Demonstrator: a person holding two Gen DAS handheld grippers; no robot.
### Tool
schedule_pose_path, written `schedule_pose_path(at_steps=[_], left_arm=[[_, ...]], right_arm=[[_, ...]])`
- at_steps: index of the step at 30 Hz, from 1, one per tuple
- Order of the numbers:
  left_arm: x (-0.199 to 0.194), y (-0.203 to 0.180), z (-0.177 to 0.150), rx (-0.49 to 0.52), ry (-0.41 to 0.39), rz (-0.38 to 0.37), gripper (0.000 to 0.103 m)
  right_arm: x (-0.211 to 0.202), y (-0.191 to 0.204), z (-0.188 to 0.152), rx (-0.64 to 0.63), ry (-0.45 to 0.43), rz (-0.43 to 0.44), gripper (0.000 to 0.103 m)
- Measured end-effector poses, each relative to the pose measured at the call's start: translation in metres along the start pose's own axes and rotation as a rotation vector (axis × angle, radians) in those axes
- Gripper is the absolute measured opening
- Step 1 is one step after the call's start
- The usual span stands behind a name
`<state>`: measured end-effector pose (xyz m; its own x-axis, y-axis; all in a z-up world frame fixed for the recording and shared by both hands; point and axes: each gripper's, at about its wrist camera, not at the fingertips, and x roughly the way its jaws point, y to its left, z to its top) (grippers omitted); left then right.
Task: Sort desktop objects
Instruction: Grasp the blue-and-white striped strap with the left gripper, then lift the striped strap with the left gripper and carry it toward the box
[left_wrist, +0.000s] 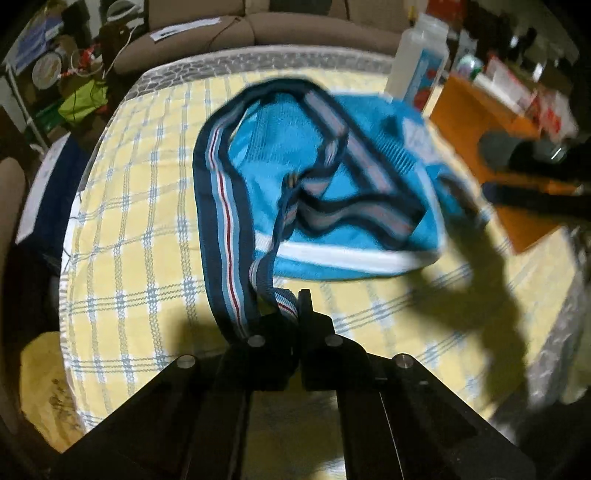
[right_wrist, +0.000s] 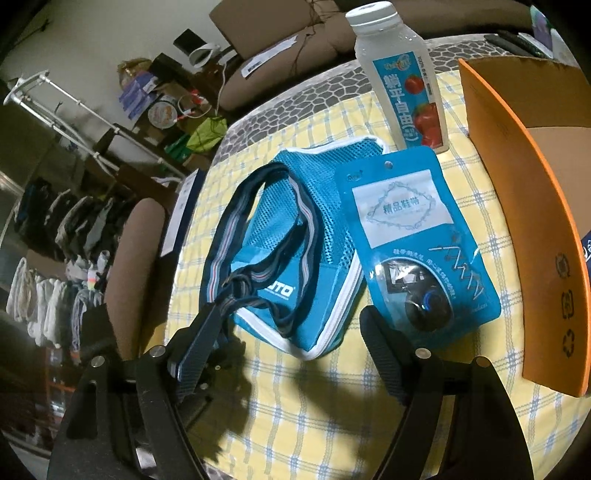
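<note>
- My left gripper (left_wrist: 293, 314) pinches the strap (left_wrist: 225, 236) lying on the mesh bag (right_wrist: 317, 236).
- The pouch (right_wrist: 417, 243) lies right of it, overlapping its edge.
- The bottle (right_wrist: 402, 81) stands behind the pouch.
- The box (right_wrist: 517, 206) sits rightmost.

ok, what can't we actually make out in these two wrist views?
- Cardboard box interior: right wrist view, its near wall and the frame edge hide the contents.
- Blue packet: left wrist view, motion blur wipes the print.
- Blue mesh bag contents: both views, strap and packet lie over it.
- Bottle cap: left wrist view, blurred.
- Left gripper pads: shut on the strap, contact hidden by webbing.
</note>
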<state>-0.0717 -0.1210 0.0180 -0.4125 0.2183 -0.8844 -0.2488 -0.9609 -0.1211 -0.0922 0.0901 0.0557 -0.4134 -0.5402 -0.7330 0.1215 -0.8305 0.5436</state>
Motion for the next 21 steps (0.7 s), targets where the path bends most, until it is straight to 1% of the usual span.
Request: schedule_pose_path(at_steps=[2, 7, 9, 12, 15, 19, 21], left_arm=[[-0.013, 0.003, 0.004, -0.037, -0.027, -0.062, 0.003], [-0.046, 0.010, 0.011, -0.103, -0.101, -0.198, 0.003], [-0.059, 0.011, 0.013, -0.125, -0.127, -0.247, 0.003], [-0.070, 0.016, 0.014, -0.162, -0.147, -0.319, 0.003], [-0.071, 0.019, 0.018, -0.183, -0.144, -0.359, 0.003], [-0.076, 0.017, 0.018, -0.190, -0.148, -0.390, 0.003], [-0.079, 0.015, 0.018, -0.192, -0.153, -0.410, 0.003]], right_arm=[[-0.001, -0.001, 0.000, 0.017, 0.000, 0.027, 0.080], [0.006, -0.005, -0.002, 0.084, 0.024, 0.145, 0.080], [0.010, -0.006, -0.001, 0.105, 0.034, 0.178, 0.082], [0.020, -0.012, -0.006, 0.206, 0.059, 0.298, 0.082], [0.034, -0.016, -0.015, 0.313, 0.102, 0.423, 0.082], [0.054, -0.022, -0.024, 0.439, 0.145, 0.527, 0.085], [0.065, -0.023, -0.031, 0.503, 0.173, 0.562, 0.086]])
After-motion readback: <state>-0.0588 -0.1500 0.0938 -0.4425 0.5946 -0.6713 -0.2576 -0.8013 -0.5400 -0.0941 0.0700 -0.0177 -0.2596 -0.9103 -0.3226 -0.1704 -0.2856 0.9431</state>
